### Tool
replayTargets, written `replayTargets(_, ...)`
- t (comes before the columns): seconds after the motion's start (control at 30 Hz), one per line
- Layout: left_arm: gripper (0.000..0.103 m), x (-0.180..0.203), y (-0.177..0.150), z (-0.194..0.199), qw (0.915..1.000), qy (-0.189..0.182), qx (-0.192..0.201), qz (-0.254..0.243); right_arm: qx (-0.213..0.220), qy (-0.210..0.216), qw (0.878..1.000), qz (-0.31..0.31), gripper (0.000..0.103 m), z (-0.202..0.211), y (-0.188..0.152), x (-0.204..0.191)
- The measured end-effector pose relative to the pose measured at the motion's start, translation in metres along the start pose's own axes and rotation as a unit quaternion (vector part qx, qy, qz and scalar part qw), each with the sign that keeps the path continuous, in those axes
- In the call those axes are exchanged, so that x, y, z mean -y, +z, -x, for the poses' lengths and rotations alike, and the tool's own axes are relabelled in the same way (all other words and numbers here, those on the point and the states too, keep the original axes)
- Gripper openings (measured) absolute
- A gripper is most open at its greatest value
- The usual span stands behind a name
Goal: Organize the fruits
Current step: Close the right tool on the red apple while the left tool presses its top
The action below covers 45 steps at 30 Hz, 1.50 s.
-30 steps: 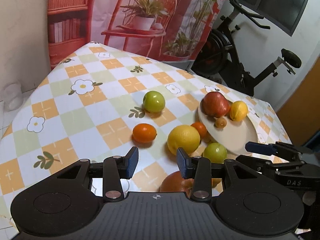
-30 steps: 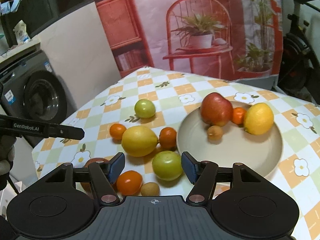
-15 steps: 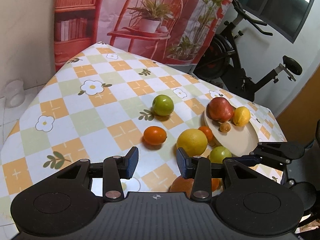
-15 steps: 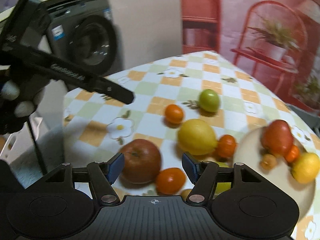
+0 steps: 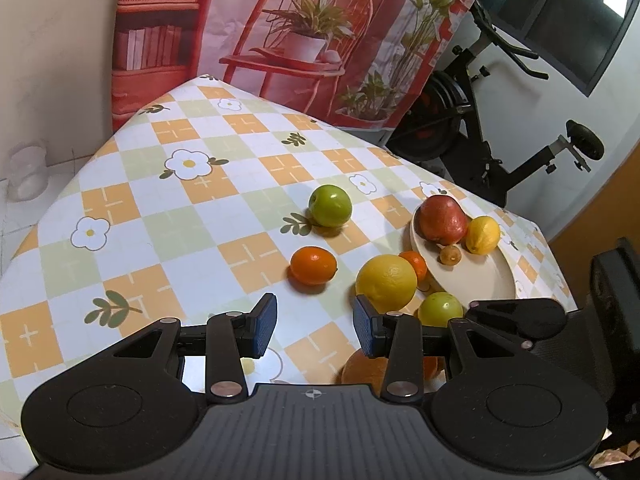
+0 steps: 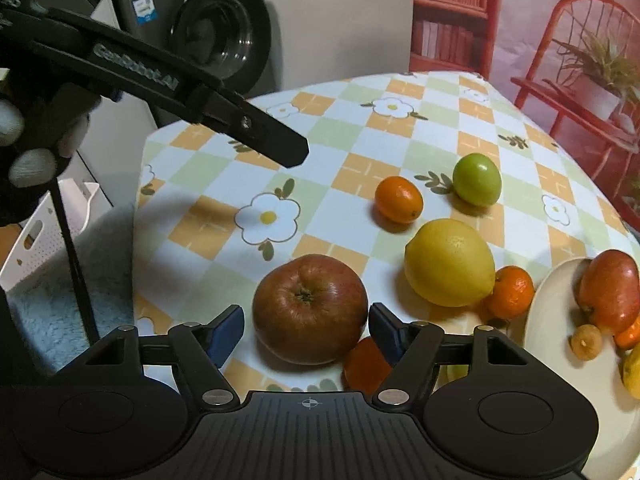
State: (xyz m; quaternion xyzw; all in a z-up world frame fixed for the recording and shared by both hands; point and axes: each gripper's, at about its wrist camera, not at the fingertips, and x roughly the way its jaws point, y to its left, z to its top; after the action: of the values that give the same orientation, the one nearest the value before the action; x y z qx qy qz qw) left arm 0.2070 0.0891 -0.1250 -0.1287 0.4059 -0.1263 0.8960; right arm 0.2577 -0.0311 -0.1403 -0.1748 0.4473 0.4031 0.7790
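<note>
In the right wrist view my right gripper (image 6: pixel 306 330) is open with a brown-red apple (image 6: pixel 310 308) between its fingers, which stand just clear of its sides. Beyond lie a large lemon (image 6: pixel 450 262), a small orange (image 6: pixel 399 199), a green apple (image 6: pixel 477 179) and a tangerine (image 6: pixel 512 291). The cream plate (image 6: pixel 560 340) at right holds a red apple (image 6: pixel 610 288) and small fruits. My left gripper (image 5: pixel 315 330) is open and empty above the cloth; its finger shows in the right wrist view (image 6: pixel 248 128). The left wrist view shows the plate (image 5: pixel 480 276), lemon (image 5: pixel 386 282) and green apple (image 5: pixel 330 205).
The table has a checked flower cloth (image 5: pixel 180 208) and its edges fall away close by. A washing machine (image 6: pixel 216 28) and a white crate (image 6: pixel 44 236) stand to the left. An exercise bike (image 5: pixel 500 128) stands behind the table.
My right gripper swung left from the plate side and closed in on the brown-red apple, which now sits between its open fingers. My left gripper drew back slightly.
</note>
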Motion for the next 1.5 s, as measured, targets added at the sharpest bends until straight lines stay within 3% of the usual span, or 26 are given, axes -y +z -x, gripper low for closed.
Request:
replayTargets(0.23,0.043,0.0,0.004,-0.011,0.9995,-0.026,-0.013,0.01,0.03,-0.007,0.999,-0.03,0.062,-0.006,-0.002,0.009)
replayTargets(0.37,0.043,-0.003,0.006,-0.025,0.9981,-0.046,-0.034,0.025,0.055,-0.025,0.997,-0.056,0.062,-0.01,-0.001,0.019)
replayTargets(0.63,0.043,0.0,0.008,-0.046,0.9927,-0.086,-0.073,0.041,0.075,-0.021,0.994,-0.083,0.063,-0.01,-0.004,0.024)
replayTargets(1.03,0.043,-0.002,0.001,-0.056,0.9904,-0.088,-0.1,0.038,0.079,-0.001,0.989,-0.123,0.063,-0.017,-0.009,0.03)
replayTargets(1.17,0.036,-0.001,0.001,-0.057,0.9894,-0.095,-0.103,0.039,0.086,0.0,0.987,-0.139,0.062,-0.016,-0.012,0.031)
replayTargets(1.5,0.036,0.036,0.02,-0.046,0.9922,-0.102,-0.071,0.001,0.142,-0.024,0.978,-0.15,0.062,0.023,-0.02,0.041)
